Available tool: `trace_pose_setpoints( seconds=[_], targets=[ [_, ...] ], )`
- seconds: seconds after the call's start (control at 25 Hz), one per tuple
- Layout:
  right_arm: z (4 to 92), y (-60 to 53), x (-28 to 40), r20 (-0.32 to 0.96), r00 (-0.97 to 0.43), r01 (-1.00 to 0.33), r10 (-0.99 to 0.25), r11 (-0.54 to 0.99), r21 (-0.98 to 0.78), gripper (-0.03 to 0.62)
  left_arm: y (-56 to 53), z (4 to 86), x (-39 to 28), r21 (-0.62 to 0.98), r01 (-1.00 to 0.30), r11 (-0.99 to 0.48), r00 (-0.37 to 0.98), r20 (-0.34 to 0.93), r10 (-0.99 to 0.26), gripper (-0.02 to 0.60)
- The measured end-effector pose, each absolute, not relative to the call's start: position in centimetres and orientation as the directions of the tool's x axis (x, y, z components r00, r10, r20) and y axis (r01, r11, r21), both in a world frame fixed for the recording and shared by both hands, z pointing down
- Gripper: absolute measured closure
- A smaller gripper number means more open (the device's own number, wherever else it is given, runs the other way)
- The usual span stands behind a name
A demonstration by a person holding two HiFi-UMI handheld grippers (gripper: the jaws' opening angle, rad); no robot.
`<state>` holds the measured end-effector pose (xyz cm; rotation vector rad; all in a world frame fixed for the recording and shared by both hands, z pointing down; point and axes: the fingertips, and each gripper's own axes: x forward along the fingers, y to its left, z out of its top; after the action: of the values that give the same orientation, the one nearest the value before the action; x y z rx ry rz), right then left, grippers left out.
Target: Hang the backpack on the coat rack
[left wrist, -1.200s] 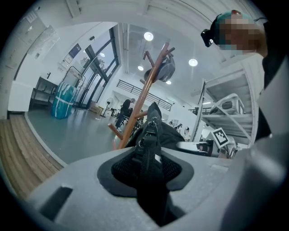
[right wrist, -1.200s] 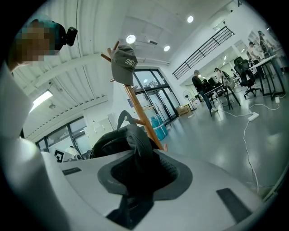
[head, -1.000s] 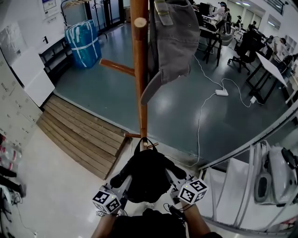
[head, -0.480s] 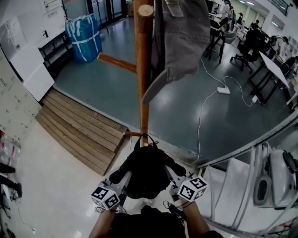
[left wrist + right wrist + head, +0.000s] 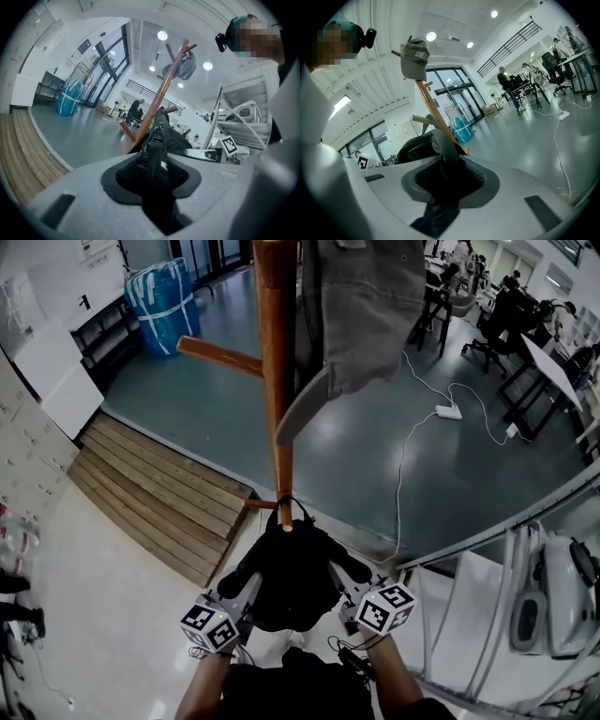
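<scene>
A black backpack [image 5: 291, 573] hangs between my two grippers, low in the head view, just in front of the wooden coat rack's pole [image 5: 274, 381]. Its top loop [image 5: 284, 512] sits by a short peg tip on the pole; whether it is hooked on I cannot tell. My left gripper [image 5: 246, 589] is shut on the left shoulder strap [image 5: 153, 161]. My right gripper [image 5: 341, 583] is shut on the right strap [image 5: 445, 154]. A grey cap [image 5: 361, 324] hangs high on the rack, and a bare peg [image 5: 220, 357] sticks out to the left.
A wooden ramp [image 5: 159, 498] lies on the floor to the left of the rack. A blue wrapped bundle [image 5: 167, 298] stands further back. A white power strip [image 5: 446, 412] with its cable lies at right. A white metal frame [image 5: 506, 615] is close at right.
Both grippers have carried the backpack a little closer to the rack's pole and slightly lower. The grip on both straps is unchanged.
</scene>
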<state>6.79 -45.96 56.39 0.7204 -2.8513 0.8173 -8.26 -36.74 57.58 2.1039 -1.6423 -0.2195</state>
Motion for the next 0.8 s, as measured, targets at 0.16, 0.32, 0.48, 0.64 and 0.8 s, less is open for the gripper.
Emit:
trace_pose_setpoints(
  seconds=[0.16, 0.32, 0.48, 0.64, 0.8],
  targets=[
    [56.6, -46.3, 6.5, 0.216, -0.884, -0.466, -0.414, 0.745, -0.479, 0.505, -37.2, 57.9, -8.5, 0.461, -0.870, -0.173, 0.272, 0.157, -0.949, 0.465],
    [57.1, -46.7, 6.2, 0.220, -0.884, -0.465, -0.411, 0.741, -0.484, 0.505, -37.5, 58.4, -8.8, 0.479, -0.863, -0.160, 0.268, 0.166, -0.949, 0.465],
    [57.7, -47.0, 6.0, 0.227, -0.884, -0.467, -0.410, 0.737, -0.489, 0.505, -38.1, 59.1, -9.1, 0.489, -0.857, -0.163, 0.274, 0.166, -0.947, 0.465],
    [58.1, -47.1, 5.8, 0.233, -0.881, -0.473, -0.413, 0.732, -0.491, 0.505, -38.4, 59.6, -9.4, 0.493, -0.853, -0.169, 0.282, 0.163, -0.945, 0.465],
    [58.5, -47.6, 5.4, 0.234, -0.878, -0.477, -0.417, 0.729, -0.490, 0.505, -38.9, 60.0, -9.8, 0.492, -0.855, -0.165, 0.281, 0.171, -0.945, 0.465]
  ],
)
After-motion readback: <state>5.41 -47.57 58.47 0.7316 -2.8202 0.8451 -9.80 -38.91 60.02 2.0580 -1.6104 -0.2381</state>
